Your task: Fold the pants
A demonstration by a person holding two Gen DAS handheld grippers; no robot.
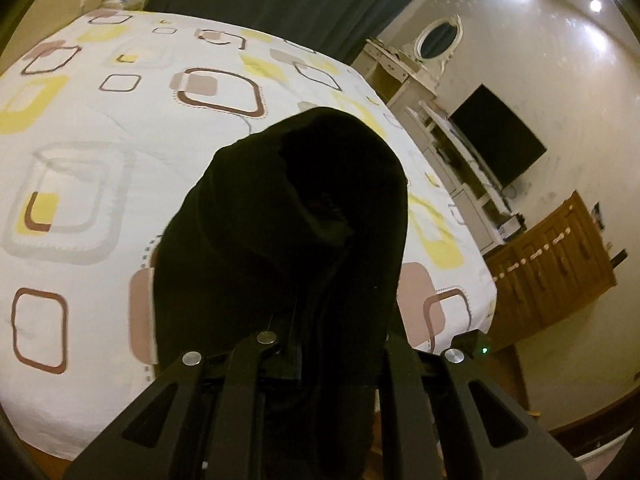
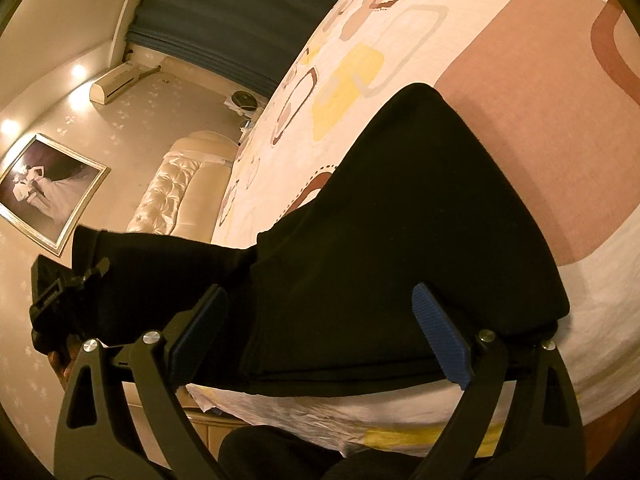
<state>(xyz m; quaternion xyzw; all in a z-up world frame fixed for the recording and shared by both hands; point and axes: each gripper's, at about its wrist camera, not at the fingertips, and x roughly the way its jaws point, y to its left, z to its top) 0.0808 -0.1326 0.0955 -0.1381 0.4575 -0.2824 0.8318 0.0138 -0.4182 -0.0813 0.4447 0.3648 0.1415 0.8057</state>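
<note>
Pants [image 2: 400, 220] of black cloth lay folded near the bed's [image 2: 540, 80] edge, one end stretched away from the bed to the left tongs [image 1: 332, 344], which were clamped on that cloth and held it lifted above the patterned sheet. Right tongs [image 2: 320, 324] stood wide apart, blue pads [image 2: 436, 332] straddling the folded pants without pressing them.

Left gripper [image 1: 320, 344] clamps black pants [image 1: 288, 216], lifted above the patterned bed [image 1: 100, 128]
</note>
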